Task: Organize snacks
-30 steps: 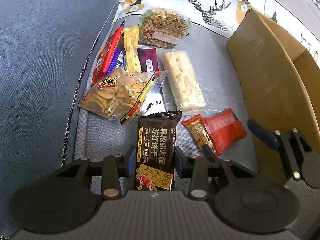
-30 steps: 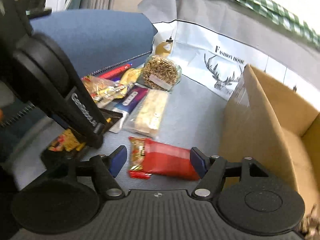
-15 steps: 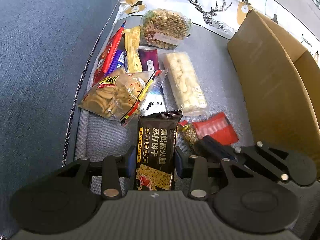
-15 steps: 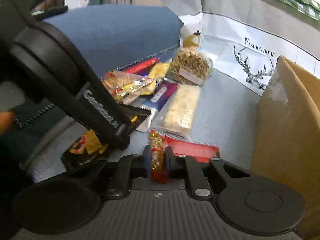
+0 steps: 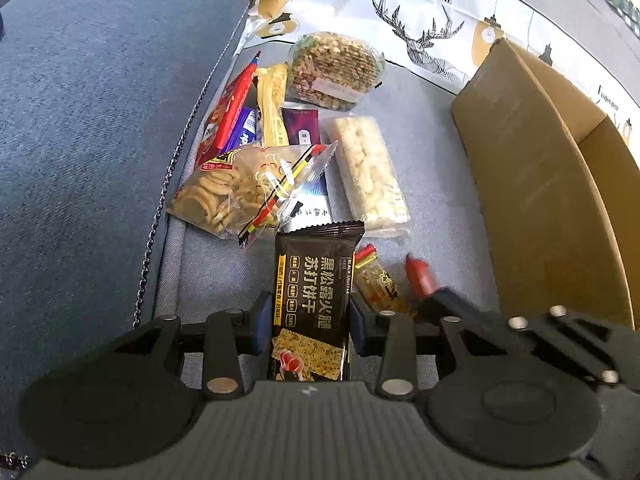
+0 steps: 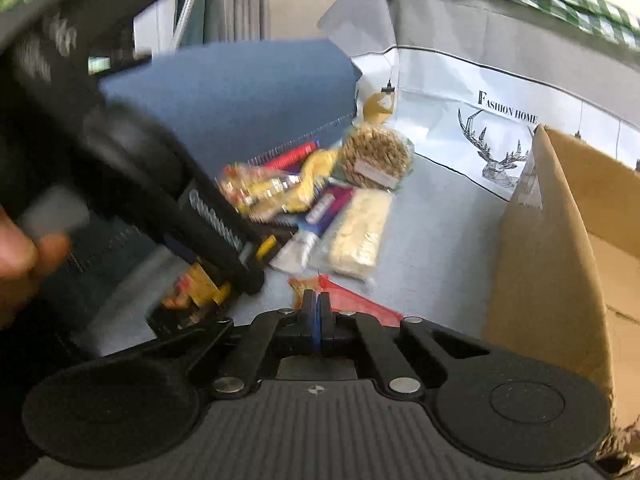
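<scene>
A black cracker packet (image 5: 316, 272) stands between the blue pads of my left gripper (image 5: 307, 312), which is shut on its sides. Just to its right lies a red snack packet (image 5: 418, 276) with a clear peanut end. My right gripper (image 5: 434, 298) comes in from the right and pinches that packet. In the right wrist view its jaws (image 6: 319, 308) are pressed together, and the red packet (image 6: 352, 304) sticks out beyond them. The left gripper's fingers (image 6: 224, 240) cross that view, blurred. An open cardboard box (image 5: 532, 208) stands at the right.
More snacks lie on the grey cushion: a clear biscuit bag (image 5: 236, 188), a puffed rice bar (image 5: 368, 172), a round nut cake (image 5: 334, 68), a yellow bar (image 5: 272, 108) and a purple packet (image 5: 302, 130). A blue sofa cushion (image 5: 80, 120) rises on the left. A deer-print cloth (image 5: 420, 20) lies behind.
My right gripper went from wide open around the red packet to shut on its end, and the packet has shifted and crumpled. The left gripper and black packet stayed put.
</scene>
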